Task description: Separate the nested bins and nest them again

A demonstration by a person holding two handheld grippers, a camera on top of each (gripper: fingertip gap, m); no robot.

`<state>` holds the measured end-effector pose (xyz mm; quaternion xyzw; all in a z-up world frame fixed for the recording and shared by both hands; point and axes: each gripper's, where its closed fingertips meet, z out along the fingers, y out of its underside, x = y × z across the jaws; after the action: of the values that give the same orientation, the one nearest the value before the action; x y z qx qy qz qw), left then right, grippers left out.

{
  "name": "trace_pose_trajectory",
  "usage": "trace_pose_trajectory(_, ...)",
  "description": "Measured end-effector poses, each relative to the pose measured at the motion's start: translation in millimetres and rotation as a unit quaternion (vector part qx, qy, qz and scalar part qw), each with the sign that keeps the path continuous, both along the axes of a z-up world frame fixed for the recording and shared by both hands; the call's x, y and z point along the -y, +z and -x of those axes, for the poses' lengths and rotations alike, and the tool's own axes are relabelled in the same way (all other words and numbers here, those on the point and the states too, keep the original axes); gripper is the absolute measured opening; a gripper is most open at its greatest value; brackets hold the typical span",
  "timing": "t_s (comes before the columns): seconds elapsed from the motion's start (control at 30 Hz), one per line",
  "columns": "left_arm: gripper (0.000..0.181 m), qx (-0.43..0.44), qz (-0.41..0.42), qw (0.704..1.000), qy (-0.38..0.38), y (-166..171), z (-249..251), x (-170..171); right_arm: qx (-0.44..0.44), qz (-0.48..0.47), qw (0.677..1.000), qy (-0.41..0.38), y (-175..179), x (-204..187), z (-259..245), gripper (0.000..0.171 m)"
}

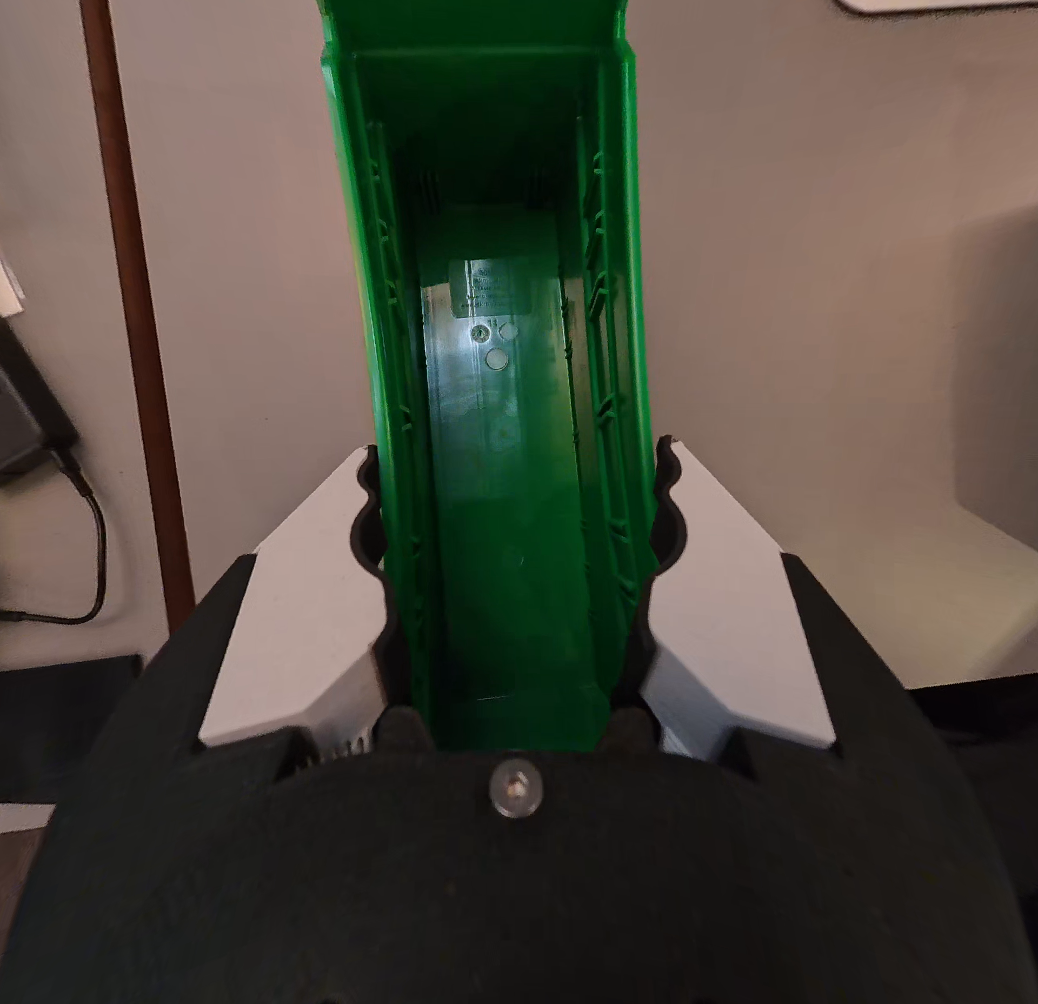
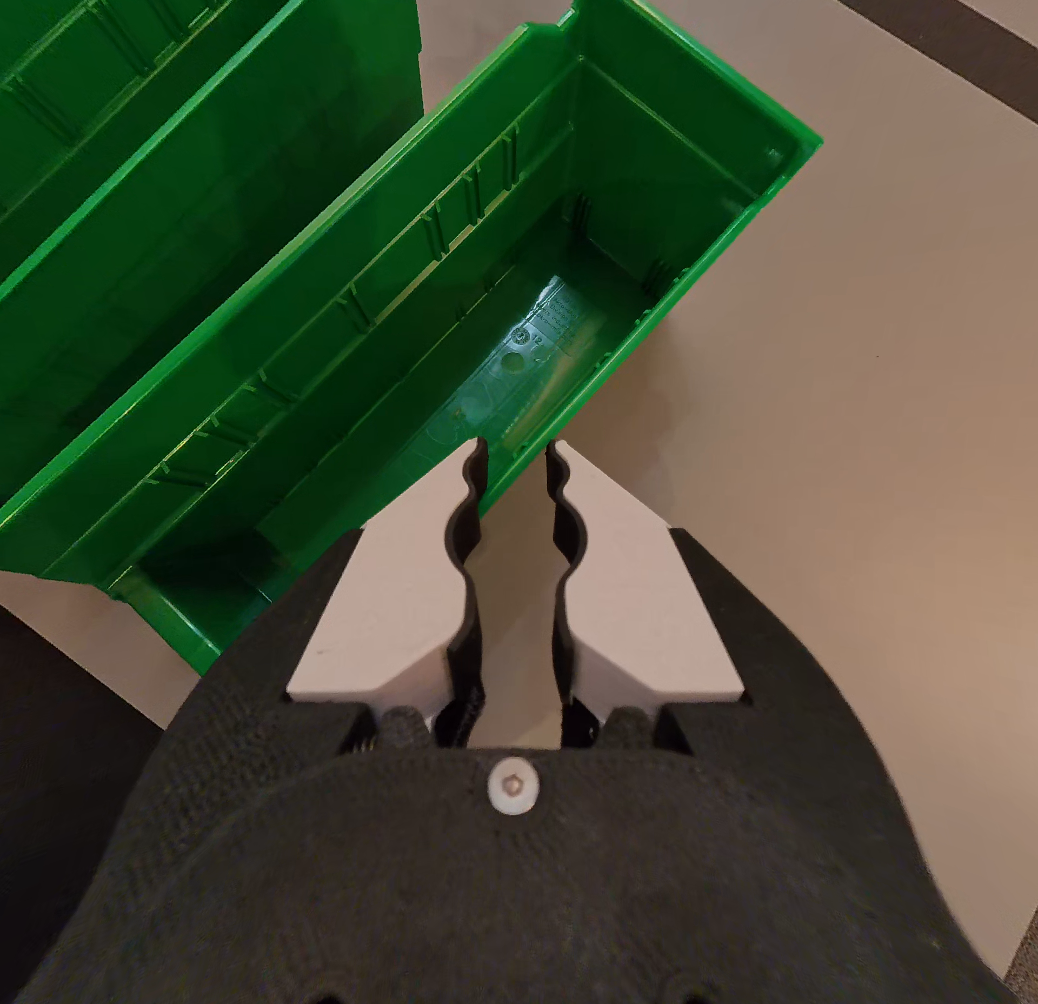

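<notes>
Two green bins, both empty: from the left wrist view, my left gripper [image 1: 514,454] clasps one long green bin [image 1: 494,415] across its width, fingers pressed to its outer side walls, the bin running up the centre of the frame — its open interior faces the camera, bare but for a sticker on the floor. In the right wrist view a second green bin [image 2: 427,325] lies slantwise on the beige table [image 2: 842,415], nothing inside. My right gripper [image 2: 514,449] straddles its near side wall, jaws narrow with a slim gap; whether they pinch the wall I cannot tell. The held bin [image 2: 168,134] fills the upper left — apart, not nested.
</notes>
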<state>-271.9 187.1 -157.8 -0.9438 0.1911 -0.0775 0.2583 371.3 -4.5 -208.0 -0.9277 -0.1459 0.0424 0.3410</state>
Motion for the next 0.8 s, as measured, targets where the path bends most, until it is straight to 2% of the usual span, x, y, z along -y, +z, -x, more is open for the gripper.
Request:
trace_pose_trajectory(0.17,0.096,0.024,-0.04,0.999,0.008,26.5,3.1,-3.8,0.001,0.001,1.0,-0.001,-0.1,0.1,-0.1,0.019)
trace_pose_trajectory(0.3,0.097,0.019,-0.083,0.996,0.004,65.9,-2.7,3.5,0.001,0.001,1.0,-0.001,-0.1,0.1,0.2,0.019)
trace_pose_trajectory(0.43,0.099,0.035,-0.138,0.989,-0.039,115.0,-46.0,20.5,0.001,0.001,1.0,-0.001,-0.1,-0.3,0.5,0.019)
trace_pose_trajectory(0.5,0.1,0.054,-0.145,0.985,-0.071,122.3,-81.7,31.3,0.001,0.001,1.0,-0.001,-0.1,-0.4,1.1,0.019)
trace_pose_trajectory(0.57,0.101,0.074,-0.126,0.984,-0.106,109.8,-119.8,41.7,-0.001,0.001,1.0,0.0,-0.1,-0.3,1.8,0.019)
trace_pose_trajectory(0.67,0.102,0.1,-0.078,0.984,-0.127,67.7,-164.8,51.2,0.0,0.001,1.0,0.003,-0.2,0.1,3.0,0.019)
trace_pose_trajectory(0.8,0.102,0.09,-0.036,0.988,-0.121,8.9,-195.4,56.0,-0.003,0.001,1.0,0.006,-0.3,0.2,3.7,0.02)
